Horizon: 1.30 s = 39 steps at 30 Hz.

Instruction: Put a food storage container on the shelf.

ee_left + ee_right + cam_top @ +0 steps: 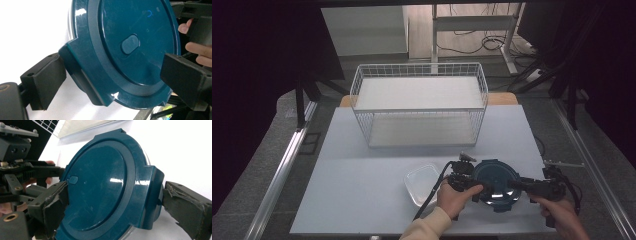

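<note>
Gripping the teal lid (497,179) from both sides.
Left tool (468,184) and right tool (518,185) each stand wide, jaws straddling its latch tabs on the counter (362,190).

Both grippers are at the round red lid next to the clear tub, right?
Not quite: the round lid is dark teal, not red, as the left gripper view shows. The rest holds: the left gripper and right gripper are both at it, next to the clear tub.
</note>
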Each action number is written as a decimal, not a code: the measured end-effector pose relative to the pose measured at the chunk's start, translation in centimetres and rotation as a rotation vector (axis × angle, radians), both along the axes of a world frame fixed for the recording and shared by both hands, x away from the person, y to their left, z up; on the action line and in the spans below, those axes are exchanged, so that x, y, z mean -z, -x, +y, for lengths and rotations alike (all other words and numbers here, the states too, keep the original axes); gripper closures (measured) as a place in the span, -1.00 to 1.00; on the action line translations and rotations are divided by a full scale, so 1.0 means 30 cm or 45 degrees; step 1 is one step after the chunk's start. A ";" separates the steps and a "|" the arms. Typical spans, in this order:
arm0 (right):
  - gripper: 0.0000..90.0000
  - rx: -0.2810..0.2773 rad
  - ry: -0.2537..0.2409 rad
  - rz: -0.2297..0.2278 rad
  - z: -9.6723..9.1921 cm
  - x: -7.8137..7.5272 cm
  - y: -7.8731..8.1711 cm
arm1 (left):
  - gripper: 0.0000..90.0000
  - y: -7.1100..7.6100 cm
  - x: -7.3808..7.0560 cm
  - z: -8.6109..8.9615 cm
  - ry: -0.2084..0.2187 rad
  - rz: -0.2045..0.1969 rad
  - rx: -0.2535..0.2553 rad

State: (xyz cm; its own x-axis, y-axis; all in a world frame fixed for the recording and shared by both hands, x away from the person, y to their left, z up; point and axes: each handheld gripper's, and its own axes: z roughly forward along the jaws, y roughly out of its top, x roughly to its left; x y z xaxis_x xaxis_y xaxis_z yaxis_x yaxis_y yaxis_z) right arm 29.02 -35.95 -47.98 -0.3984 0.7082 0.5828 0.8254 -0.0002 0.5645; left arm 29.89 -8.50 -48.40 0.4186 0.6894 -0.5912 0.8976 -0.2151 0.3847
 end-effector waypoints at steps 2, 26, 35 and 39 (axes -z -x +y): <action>-0.83 0.005 -0.005 0.011 -0.003 0.004 -0.004 | -0.85 0.000 0.000 -0.002 -0.005 0.008 0.009; -0.37 0.070 -0.088 0.215 -0.013 0.053 -0.026 | -0.62 -0.020 -0.002 -0.004 0.001 0.088 -0.082; -0.26 0.116 -0.103 0.204 -0.033 0.029 -0.003 | -0.40 -0.004 -0.032 -0.001 0.028 0.043 -0.115; -0.23 0.125 -0.097 0.168 -0.038 0.007 0.008 | -0.35 0.000 -0.046 -0.001 0.025 0.020 -0.117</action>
State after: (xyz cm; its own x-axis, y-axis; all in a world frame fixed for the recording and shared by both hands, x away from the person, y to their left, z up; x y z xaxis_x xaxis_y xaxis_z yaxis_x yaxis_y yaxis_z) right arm 28.78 -37.08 -48.20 -0.2461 0.6917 0.6789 0.8864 -0.1228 0.4463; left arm 29.88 -8.55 -47.03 0.3444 0.7125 -0.6113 0.9193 -0.1238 0.3736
